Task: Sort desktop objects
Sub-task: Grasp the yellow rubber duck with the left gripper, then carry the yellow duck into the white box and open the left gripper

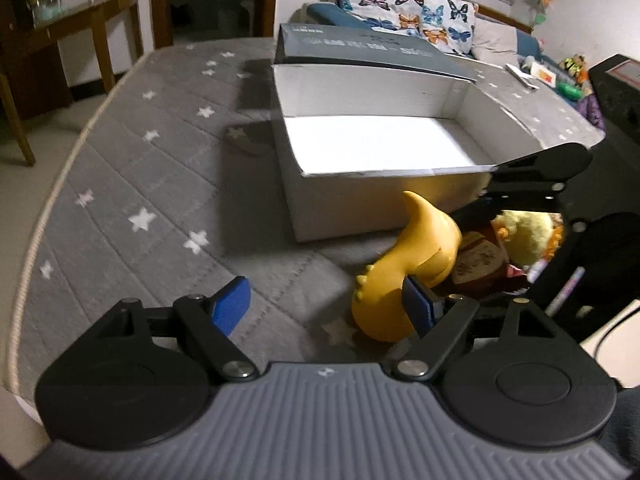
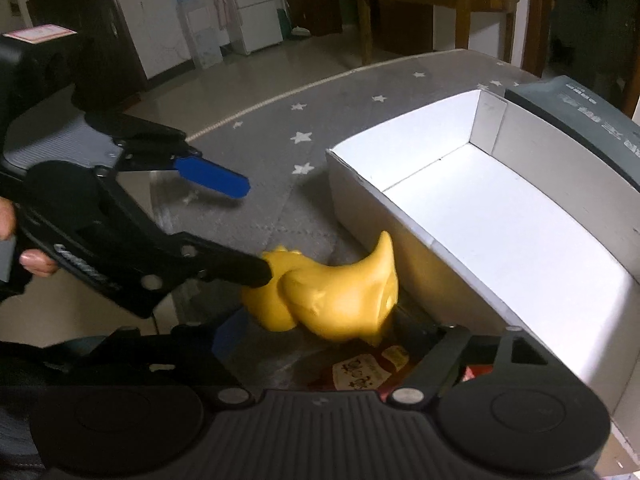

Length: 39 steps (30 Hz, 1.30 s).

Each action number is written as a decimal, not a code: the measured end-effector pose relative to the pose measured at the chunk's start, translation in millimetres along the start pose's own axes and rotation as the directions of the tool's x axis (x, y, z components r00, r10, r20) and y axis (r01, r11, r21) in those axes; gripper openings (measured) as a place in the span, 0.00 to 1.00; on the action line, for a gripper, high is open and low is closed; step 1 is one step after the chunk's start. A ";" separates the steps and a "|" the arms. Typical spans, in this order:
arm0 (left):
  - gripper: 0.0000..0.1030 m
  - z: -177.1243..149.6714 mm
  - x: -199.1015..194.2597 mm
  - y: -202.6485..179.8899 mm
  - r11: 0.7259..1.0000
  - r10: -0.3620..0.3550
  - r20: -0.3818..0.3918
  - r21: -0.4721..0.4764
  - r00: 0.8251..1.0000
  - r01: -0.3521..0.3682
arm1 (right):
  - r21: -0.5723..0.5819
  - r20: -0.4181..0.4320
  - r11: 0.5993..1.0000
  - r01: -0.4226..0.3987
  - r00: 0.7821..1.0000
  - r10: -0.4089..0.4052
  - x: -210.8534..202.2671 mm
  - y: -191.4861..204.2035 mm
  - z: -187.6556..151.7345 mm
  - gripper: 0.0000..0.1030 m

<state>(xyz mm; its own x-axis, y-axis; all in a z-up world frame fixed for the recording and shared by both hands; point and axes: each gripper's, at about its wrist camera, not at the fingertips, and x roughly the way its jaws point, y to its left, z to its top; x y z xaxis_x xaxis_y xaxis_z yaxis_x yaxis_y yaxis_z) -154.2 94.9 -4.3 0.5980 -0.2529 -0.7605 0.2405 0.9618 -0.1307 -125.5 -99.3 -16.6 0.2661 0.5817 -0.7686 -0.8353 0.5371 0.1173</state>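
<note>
Dinosaur toy [image 1: 404,268] on mat [image 1: 132,184], just before box [image 1: 360,204]; packet [image 2: 360,372] and plush [image 1: 524,236] beside toy.

Yellow toy dinosaur [image 1: 404,272], white-lined box [image 1: 384,140] (grey outside) — grey mat [image 1: 132,184], white stars, blue gripper pads [image 1: 232,304].

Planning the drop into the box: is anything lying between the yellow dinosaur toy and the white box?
Nothing visible. The yellow dinosaur toy lies right against the near wall of the white box, whose top is open and whose interior looks empty.
</note>
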 end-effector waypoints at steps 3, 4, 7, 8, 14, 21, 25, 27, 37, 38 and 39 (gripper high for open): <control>0.79 -5.5 3.0 1.5 0.997 -0.040 -0.038 -0.063 0.998 0.037 | -0.022 -0.005 1.000 0.013 1.000 -0.013 -0.5 1.5 -3.2 0.75; 0.79 -6.1 3.2 2.4 0.996 -0.046 -0.043 -0.076 0.998 0.043 | -0.036 -0.010 0.999 0.020 1.000 -0.021 0.8 2.3 -3.9 0.75; 0.79 -8.0 5.7 6.0 0.990 -0.070 -0.049 -0.124 0.996 0.064 | -0.068 -0.010 0.997 0.034 0.999 -0.035 2.8 4.9 -6.6 0.75; 0.79 -7.9 7.0 7.0 0.988 -0.077 -0.055 -0.141 0.995 0.069 | -0.074 -0.009 0.997 0.037 0.999 -0.038 3.3 5.2 -7.3 0.75; 0.74 -6.2 15.9 3.8 0.979 -0.110 -0.070 -0.180 0.991 0.095 | -0.146 -0.009 0.987 0.061 0.998 -0.063 9.1 9.5 -13.4 0.75; 0.56 -3.1 26.2 -13.6 0.983 -0.102 -0.074 -0.163 0.992 0.089 | -0.182 -0.006 0.982 0.060 0.998 -0.062 9.1 13.2 -15.0 0.75; 0.45 -0.9 28.0 -20.4 0.988 -0.087 -0.081 -0.138 0.993 0.075 | -0.184 -0.014 0.981 0.053 0.998 -0.056 14.3 16.4 -11.6 0.74; 0.44 -1.1 27.5 -18.7 0.988 -0.089 -0.081 -0.135 0.993 0.078 | -0.179 -0.011 0.982 0.056 0.998 -0.059 15.3 16.1 -9.2 0.74; 0.44 9.4 4.4 -8.2 0.984 -0.121 -0.026 -0.131 0.992 0.117 | -0.161 0.060 0.986 0.049 0.997 -0.039 -5.4 20.1 -3.9 0.72; 0.44 14.7 -0.3 -9.2 0.986 -0.122 -0.013 -0.117 0.992 0.120 | -0.167 0.079 0.984 0.056 0.996 -0.044 -12.2 21.2 -1.8 0.72; 0.44 20.3 -5.1 -10.5 0.987 -0.123 0.001 -0.101 0.992 0.122 | -0.172 0.094 0.983 0.065 0.994 -0.049 -17.1 21.2 -0.2 0.72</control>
<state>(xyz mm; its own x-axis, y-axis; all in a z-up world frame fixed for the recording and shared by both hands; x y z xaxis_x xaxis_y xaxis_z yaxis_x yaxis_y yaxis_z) -144.3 84.0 13.8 0.5651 -0.3690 -0.7379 0.2335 0.9294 -0.2859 -147.9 -98.0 -1.1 0.3510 0.6094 -0.7110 -0.8866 0.4606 -0.0429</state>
